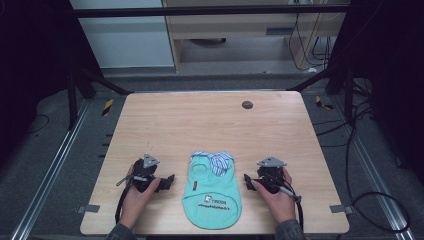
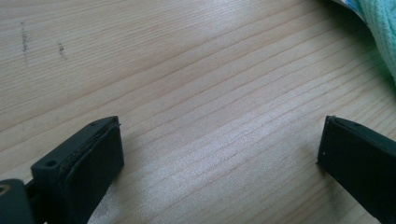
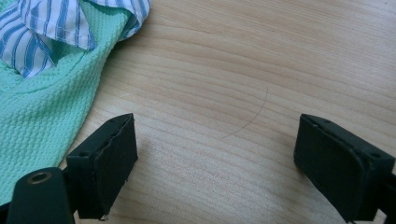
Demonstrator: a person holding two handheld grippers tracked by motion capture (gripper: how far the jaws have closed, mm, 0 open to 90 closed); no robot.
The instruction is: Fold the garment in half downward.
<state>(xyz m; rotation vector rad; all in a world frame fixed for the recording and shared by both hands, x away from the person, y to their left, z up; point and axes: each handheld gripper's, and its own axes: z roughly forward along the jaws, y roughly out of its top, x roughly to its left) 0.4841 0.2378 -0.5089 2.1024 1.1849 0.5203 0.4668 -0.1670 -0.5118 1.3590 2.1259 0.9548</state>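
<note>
Open, empty left gripper (image 1: 170, 181) and right gripper (image 1: 248, 181) flank the mint-green garment (image 1: 212, 196), whose loose knit could bunch if pinched unevenly.

- The light wooden table (image 1: 210, 117) lies bare behind the small mint-green knitted garment with a striped collar (image 1: 212, 192); only 1 small dark round disc (image 1: 247, 104) sits near the far edge.
- Bare wood separates this garment from each gripper.
</note>
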